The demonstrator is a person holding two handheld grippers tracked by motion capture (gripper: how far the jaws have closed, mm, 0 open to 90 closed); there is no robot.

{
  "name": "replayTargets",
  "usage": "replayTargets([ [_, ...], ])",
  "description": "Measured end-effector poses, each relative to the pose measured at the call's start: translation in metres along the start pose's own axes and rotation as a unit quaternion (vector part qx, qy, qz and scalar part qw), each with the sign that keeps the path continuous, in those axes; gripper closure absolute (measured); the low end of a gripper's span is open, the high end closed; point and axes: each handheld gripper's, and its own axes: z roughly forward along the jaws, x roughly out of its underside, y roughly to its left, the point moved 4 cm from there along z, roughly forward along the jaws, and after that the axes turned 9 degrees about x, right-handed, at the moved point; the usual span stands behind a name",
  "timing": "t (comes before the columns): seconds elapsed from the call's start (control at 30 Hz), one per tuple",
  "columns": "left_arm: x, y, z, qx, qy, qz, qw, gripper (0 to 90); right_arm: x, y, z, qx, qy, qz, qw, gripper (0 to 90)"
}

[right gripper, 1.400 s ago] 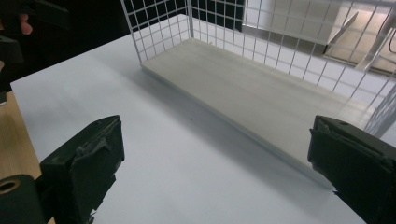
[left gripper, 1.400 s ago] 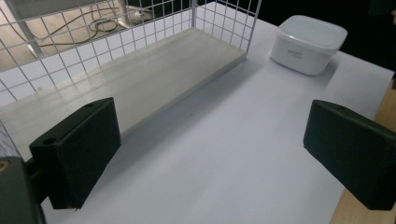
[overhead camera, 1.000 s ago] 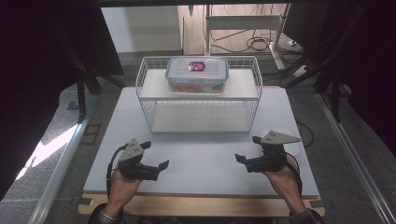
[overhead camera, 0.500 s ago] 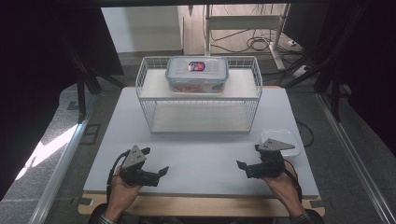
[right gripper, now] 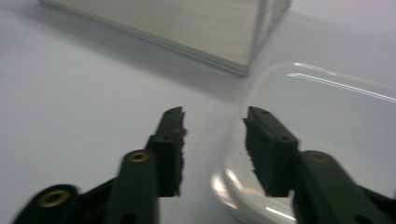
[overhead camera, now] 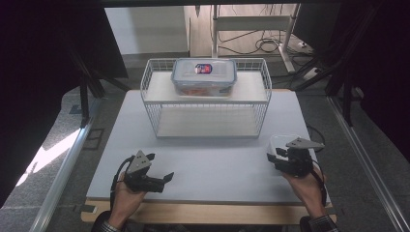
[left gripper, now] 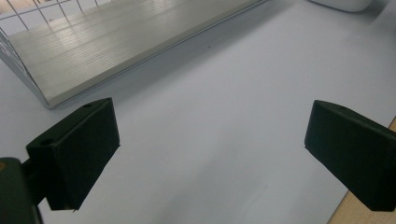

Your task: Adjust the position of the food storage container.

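White wire rack (overhead camera: 159, 104), clear container (right gripper: 327, 121), perhaps milky, black tool (right gripper: 215, 154), pale grey table (overhead camera: 212, 164)

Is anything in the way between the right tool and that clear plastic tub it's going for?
No, nothing visible blocks it. The right tool is already at the clear tub: its jaws have just been closing, one inside the near rim and one outside, with a gap still showing. The bare table lies around them.

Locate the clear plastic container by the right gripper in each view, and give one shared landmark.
High view: clear plastic container at the mat's right, beside the right gripper.
Left gripper view: its rim at the top right edge.
Right gripper view: lower right, one jaw over its wall.
Shared landmark: wire rack's lower shelf.
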Motion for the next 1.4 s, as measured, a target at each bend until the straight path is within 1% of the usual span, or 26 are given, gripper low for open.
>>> replayTargets([
  [0.03,0.0,0.0,0.0,0.0,0.0,0.0,1.0,3.1,0.0,-0.013,-0.003,0.017,0.002,0.005,0.9998,71.2],
  [0.07,0.0,0.0,0.0,-0.001,0.001,0.001,1.0,3.1,0.0,-0.013,-0.003,0.017,0.002,0.005,0.9998,71.2],
  [0.1,0.0,0.0,0.001,-0.001,0.002,0.001,1.0,3.2,0.001,-0.025,-0.005,0.03,0.003,0.014,0.9994,79.3],
  [0.13,0.0,0.0,0.001,-0.001,0.003,0.002,1.0,3.2,0.001,-0.025,-0.005,0.03,0.003,0.014,0.9994,79.3],
  [0.17,0.0,0.0,0.001,-0.001,0.004,0.002,1.0,3.2,0.001,-0.03,-0.006,0.035,0.003,0.019,0.9992,83.5],
  [0.2,0.001,0.0,0.002,-0.001,0.006,0.002,1.0,3.3,0.002,-0.038,-0.008,0.041,0.0,0.025,0.9988,87.2],
  [0.23,0.001,0.0,0.002,-0.002,0.007,0.003,1.0,3.4,0.002,-0.045,-0.01,0.052,-0.003,0.032,0.9981,89.1],
  [0.3,0.001,0.0,0.002,-0.003,0.01,0.003,0.9999,3.4,0.003,-0.055,-0.012,0.064,-0.004,0.04,0.9972,89.8],
  [0.37,0.002,0.001,0.003,-0.003,0.011,0.002,0.9999,3.5,0.003,-0.066,-0.013,0.081,-0.007,0.05,0.9954,89.9],
  [0.47,0.002,0.001,0.003,-0.003,0.01,0.0,0.9999,3.6,0.003,-0.081,-0.013,0.101,-0.008,0.059,0.9931,90.0],
  [0.6,0.002,0.002,0.004,-0.003,0.012,-0.002,0.9999,3.7,0.002,-0.098,-0.008,0.125,-0.005,0.064,0.99,90.0],
  [0.63,0.002,0.002,0.005,-0.003,0.013,-0.002,0.9999,3.7,0.002,-0.106,-0.004,0.138,-0.002,0.063,0.9885,90.0],
  [0.67,0.002,0.002,0.005,-0.004,0.013,-0.002,0.9999,3.7,0.002,-0.106,-0.004,0.138,-0.002,0.063,0.9885,90.0],
  [0.73,0.002,0.002,0.005,-0.004,0.014,-0.001,0.9999,3.7,0.003,-0.112,0.0,0.141,0.002,0.065,0.9879,90.0],
  [0.87,0.003,0.002,0.006,-0.004,0.015,-0.002,0.9999,3.8,0.006,-0.119,0.01,0.144,0.015,0.062,0.9874,89.9],
  [0.93,0.003,0.002,0.006,-0.004,0.016,-0.002,0.9999,3.8,0.007,-0.122,0.017,0.139,0.024,0.064,0.988,89.9],
  [1.03,0.003,0.002,0.007,-0.004,0.017,-0.002,0.9998,3.8,0.008,-0.122,0.021,0.138,0.031,0.064,0.9879,90.0],
  [1.07,0.003,0.002,0.007,-0.004,0.018,-0.002,0.9998,3.8,0.008,-0.121,0.021,0.133,0.031,0.067,0.9884,90.0],
  [1.1,0.003,0.002,0.007,-0.004,0.018,-0.003,0.9998,3.8,0.008,-0.118,0.022,0.123,0.032,0.067,0.9896,89.9],
  [1.2,0.003,0.002,0.007,-0.004,0.019,-0.002,0.9998,3.8,0.007,-0.113,0.022,0.116,0.033,0.065,0.9906,90.0],
  [1.23,0.003,0.002,0.007,-0.005,0.02,-0.001,0.9998,3.8,0.007,-0.106,0.023,0.104,0.033,0.064,0.9919,90.0],
  [1.27,0.003,0.002,0.007,-0.005,0.02,-0.001,0.9998,3.8,0.007,-0.106,0.023,0.104,0.033,0.064,0.9919,90.0],
  [1.4,0.003,0.001,0.008,-0.003,0.022,-0.002,0.9998,3.8,0.007,-0.093,0.021,0.09,0.036,0.06,0.9935,90.0],
])
